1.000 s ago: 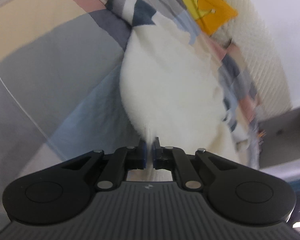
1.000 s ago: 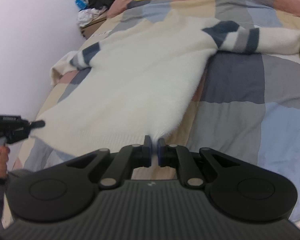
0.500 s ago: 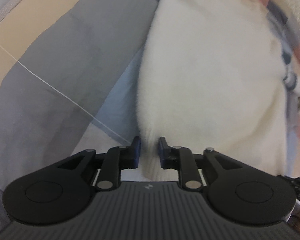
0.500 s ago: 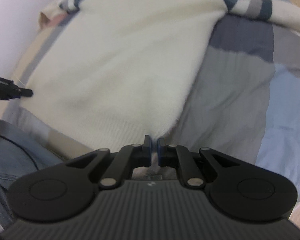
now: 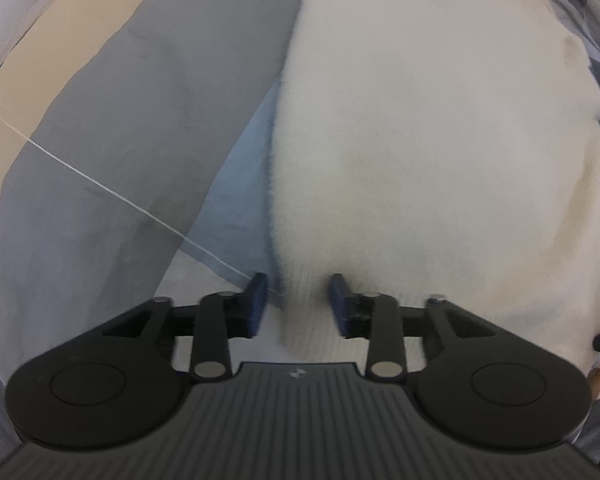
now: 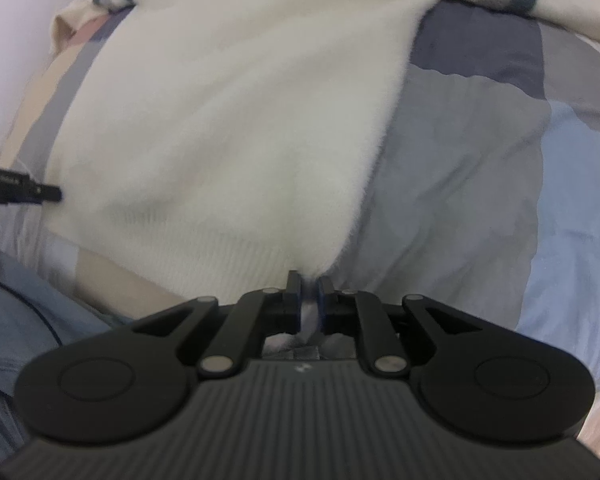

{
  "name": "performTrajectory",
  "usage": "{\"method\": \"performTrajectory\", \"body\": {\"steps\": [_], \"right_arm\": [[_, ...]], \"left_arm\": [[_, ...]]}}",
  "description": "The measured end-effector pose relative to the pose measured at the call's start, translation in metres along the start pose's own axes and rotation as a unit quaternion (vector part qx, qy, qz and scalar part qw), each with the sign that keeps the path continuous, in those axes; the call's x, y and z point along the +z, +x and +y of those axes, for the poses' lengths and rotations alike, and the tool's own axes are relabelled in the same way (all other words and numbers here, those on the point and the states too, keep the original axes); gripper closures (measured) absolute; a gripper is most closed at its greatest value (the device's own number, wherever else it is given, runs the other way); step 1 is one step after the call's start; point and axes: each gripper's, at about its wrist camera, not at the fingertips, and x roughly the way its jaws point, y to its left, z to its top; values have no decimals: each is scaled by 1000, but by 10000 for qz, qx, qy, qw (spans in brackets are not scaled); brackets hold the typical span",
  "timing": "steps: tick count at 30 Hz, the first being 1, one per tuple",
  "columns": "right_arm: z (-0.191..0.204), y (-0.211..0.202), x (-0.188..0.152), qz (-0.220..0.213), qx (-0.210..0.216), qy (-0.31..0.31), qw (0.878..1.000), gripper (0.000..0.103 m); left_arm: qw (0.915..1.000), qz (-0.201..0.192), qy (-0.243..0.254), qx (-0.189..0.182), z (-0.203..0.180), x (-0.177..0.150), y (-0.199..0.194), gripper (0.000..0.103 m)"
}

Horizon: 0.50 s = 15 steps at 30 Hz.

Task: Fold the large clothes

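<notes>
Pinching sweater (image 6: 236, 128) hem corner, R gripper (image 6: 309, 294) clamped; sweater flat on bedspread (image 6: 480, 152), long axis running away from hem. L gripper (image 5: 298, 300) fingers spread, straddling opposite hem corner, ungripped.

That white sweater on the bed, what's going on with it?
A person with two handheld grippers is working on a fluffy white knit sweater spread flat on a patchwork bedspread. The right gripper is shut on one hem corner. The left gripper is open, its fingers straddling the other hem corner without clamping it.
</notes>
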Motion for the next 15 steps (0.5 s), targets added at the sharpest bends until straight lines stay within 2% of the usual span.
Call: {"method": "performTrajectory", "body": {"steps": [2,5,6,7,11,15], "right_arm": [[-4,-5,-1,-31,97,178,9998,86],[-12,-18,-2,-159,270,588,9978,69],[-16,-23,-2,-217,325,667,9970,57],[-18,-29,-2,-328,349,716,9963,51],[-32,-54,-2,-787,453,963,9912,46],[-65,-68,5,-1353,431,1421,9796,43]], "left_arm": [[9999,-71,103,-55,-8,-1,-9,34],[9994,-190,82,-275,-11,-4,-32,30],[9989,-278,100,-357,-13,-5,-42,29],[9982,-417,95,-422,-17,-6,-52,26],[9918,-1056,302,-649,-40,-9,-91,23],[9835,-1521,520,-826,-71,-7,-114,23]]}}
